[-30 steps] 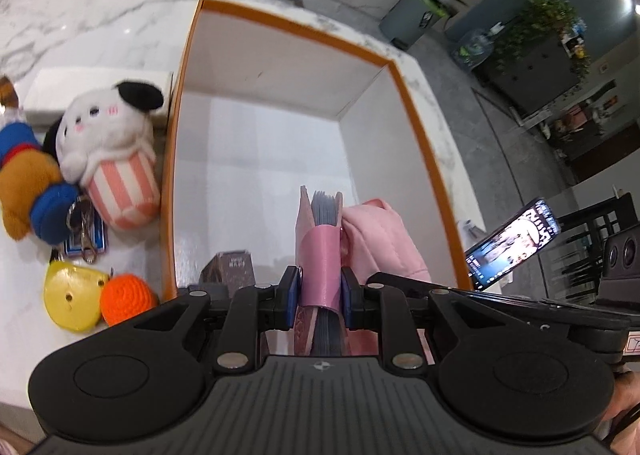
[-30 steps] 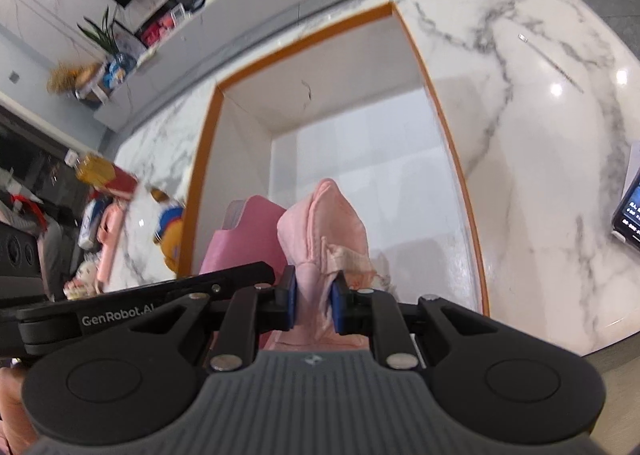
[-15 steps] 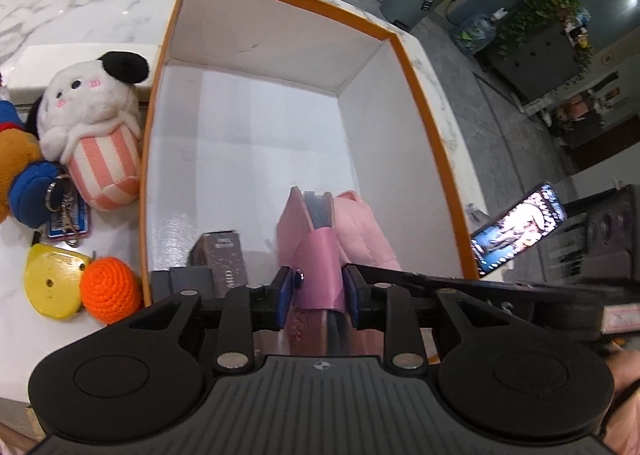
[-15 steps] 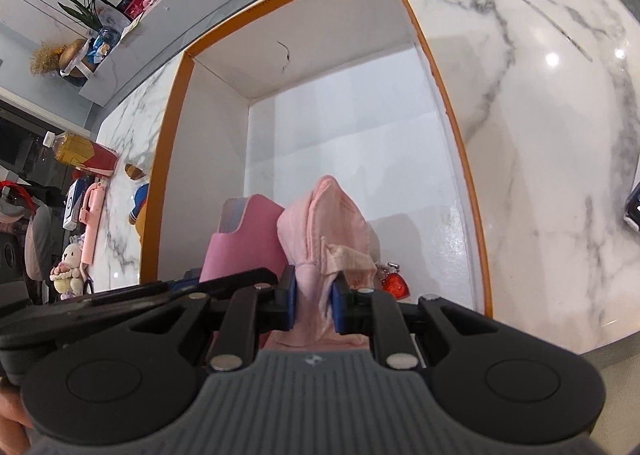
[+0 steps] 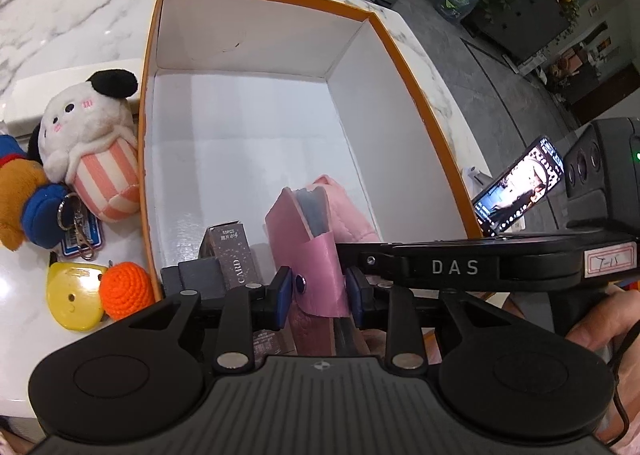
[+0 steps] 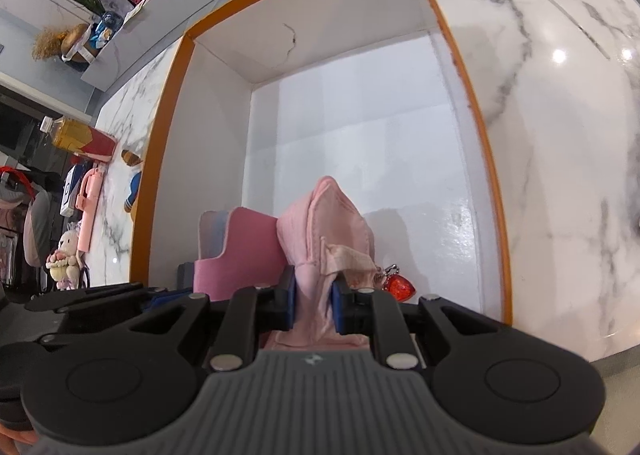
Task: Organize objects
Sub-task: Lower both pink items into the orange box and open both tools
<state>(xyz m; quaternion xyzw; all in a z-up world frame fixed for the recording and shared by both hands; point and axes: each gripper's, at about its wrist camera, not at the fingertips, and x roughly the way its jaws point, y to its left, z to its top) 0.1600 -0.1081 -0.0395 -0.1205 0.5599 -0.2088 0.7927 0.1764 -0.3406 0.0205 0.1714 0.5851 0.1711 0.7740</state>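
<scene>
**Two pink items going into the orange-rimmed box**

Two tools are working low inside the box (image 5: 256,127) at its near end. I am keeping my left tool (image 5: 316,297) around the pink card wallet (image 5: 304,239); its pads are standing slightly off the snap flap, so I judge the wallet released and resting upright on the box floor. My right tool (image 6: 314,305) is clenching the soft pink pouch (image 6: 324,231), which is standing just beside the wallet, with a red heart charm (image 6: 398,287) dangling at its right side.

I am judging the wallet as light and fairly stiff, stuffed with sleeves, and best taken across the flap near the snap. The pouch is looking limp and quilted; it will sag, so gripping the bunched lower fabric is working well, and the charm may snag.

Obstacles are crowding the near-left corner: a small grey card box (image 5: 232,251) is sitting just beside the wallet. Outside the box on the bench (image 5: 60,27), a panda plush (image 5: 92,143), an orange crochet ball (image 5: 126,289), a yellow case (image 5: 72,299) and a keyring tag (image 5: 80,239) are waiting. A phone (image 5: 520,187) is propped to the right.
</scene>
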